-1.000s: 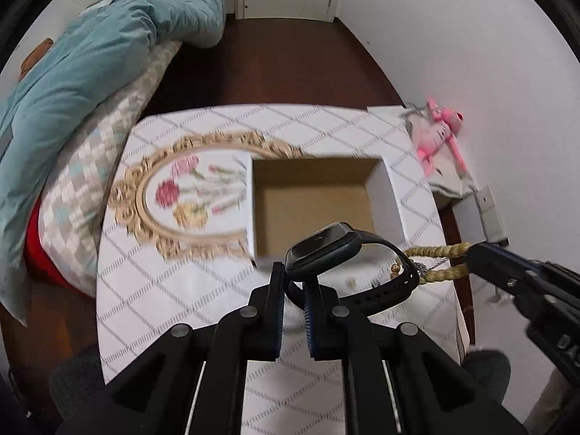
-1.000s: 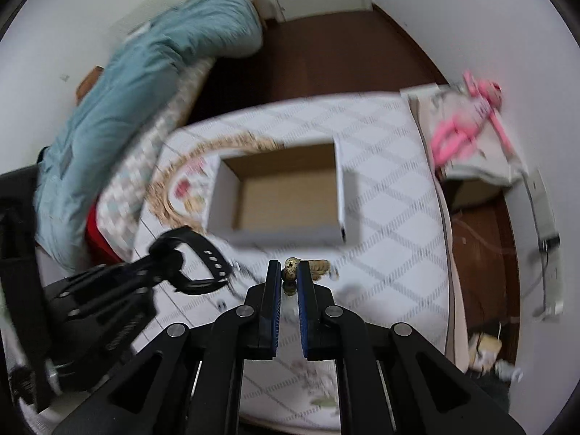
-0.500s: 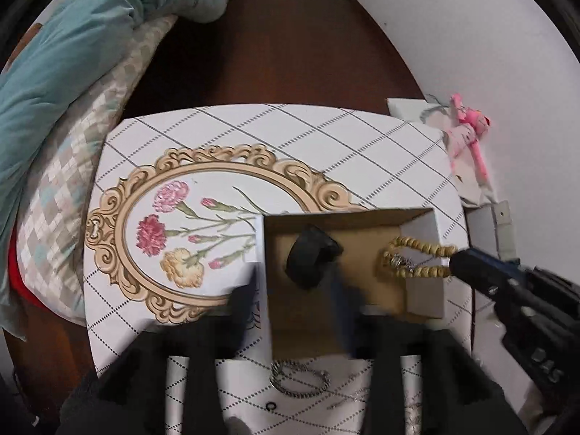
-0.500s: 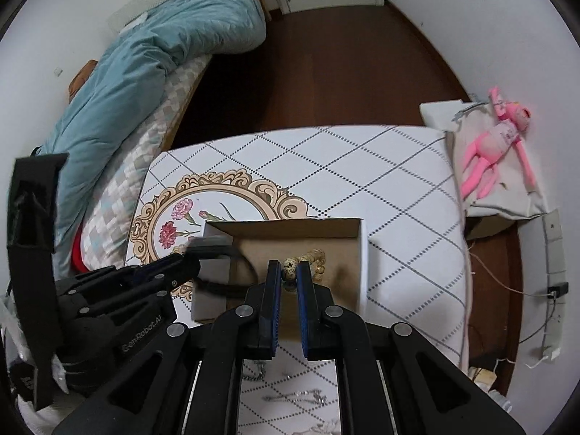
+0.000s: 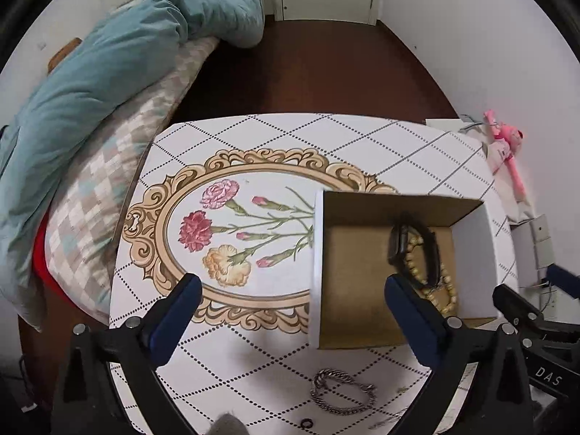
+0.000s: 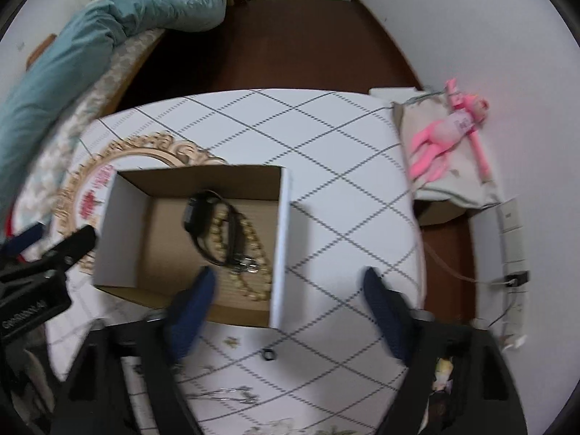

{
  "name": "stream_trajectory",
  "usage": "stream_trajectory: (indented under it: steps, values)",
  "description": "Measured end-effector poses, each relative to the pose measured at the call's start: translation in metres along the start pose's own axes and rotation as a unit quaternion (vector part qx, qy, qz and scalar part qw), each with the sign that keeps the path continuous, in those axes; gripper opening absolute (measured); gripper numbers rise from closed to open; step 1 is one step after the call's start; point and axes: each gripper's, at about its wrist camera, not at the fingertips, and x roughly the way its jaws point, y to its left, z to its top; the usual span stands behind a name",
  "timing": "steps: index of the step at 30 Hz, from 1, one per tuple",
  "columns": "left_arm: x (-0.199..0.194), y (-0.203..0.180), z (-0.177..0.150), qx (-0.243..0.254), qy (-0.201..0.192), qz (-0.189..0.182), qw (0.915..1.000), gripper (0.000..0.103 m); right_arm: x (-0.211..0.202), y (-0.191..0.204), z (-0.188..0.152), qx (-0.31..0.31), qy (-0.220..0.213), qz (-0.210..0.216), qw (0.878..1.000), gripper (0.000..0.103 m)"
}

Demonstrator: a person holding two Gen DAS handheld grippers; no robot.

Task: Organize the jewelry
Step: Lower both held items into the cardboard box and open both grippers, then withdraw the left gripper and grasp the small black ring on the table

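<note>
lying inside the open cardboard box (image 5: pixel 471 261) on its brown floor, the black watch (image 5: pixel 417 250) rests across the wooden bead bracelet (image 5: pixel 440 290), the two touching. the left gripper (image 5: pixel 290 286) and the right gripper (image 6: pixel 286 279) both stand spread wide with nothing between their blue pads, their jaws having just been opening. the box sits toward the right edge of the tabletop (image 5: pixel 290 137), and a silver chain bracelet (image 5: pixel 342 395) and a small dark ring (image 5: pixel 306 423) lie at the near edge.
</note>
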Motion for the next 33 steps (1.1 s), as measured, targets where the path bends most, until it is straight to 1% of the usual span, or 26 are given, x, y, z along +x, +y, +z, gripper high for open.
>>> stream_trajectory:
  steps: [1, 4, 10, 14, 19, 26, 33]
  values:
    - [0.002, 0.0, -0.003, -0.001, 0.001, 0.001, 1.0, 0.103, 0.001, 0.002, -0.003, -0.003, -0.004, -0.012, 1.0, 0.097]
    - [0.004, -0.002, -0.009, 0.001, 0.004, 0.004, 1.0, 0.103, 0.005, 0.004, -0.008, -0.006, -0.005, -0.022, 1.0, 0.103]
    - [-0.004, -0.002, -0.016, -0.001, -0.002, 0.01, 0.9999, 0.103, 0.002, 0.005, -0.014, -0.001, -0.015, -0.035, 0.999, 0.103]
    - [-0.017, -0.003, -0.02, 0.001, -0.017, 0.015, 0.9998, 0.103, -0.012, 0.003, -0.018, 0.006, -0.033, -0.042, 0.999, 0.103]
    - [-0.04, -0.002, -0.024, -0.004, -0.037, 0.012, 0.9992, 0.103, -0.038, 0.0, -0.027, 0.013, -0.057, -0.05, 0.997, 0.103]
    - [-0.087, -0.002, -0.036, -0.006, -0.072, -0.001, 0.9974, 0.103, -0.087, -0.003, -0.042, 0.023, -0.101, -0.053, 0.993, 0.103]
    - [-0.123, -0.001, -0.044, -0.006, -0.093, -0.011, 0.9955, 0.103, -0.131, -0.001, -0.057, 0.028, -0.136, -0.052, 0.989, 0.103]
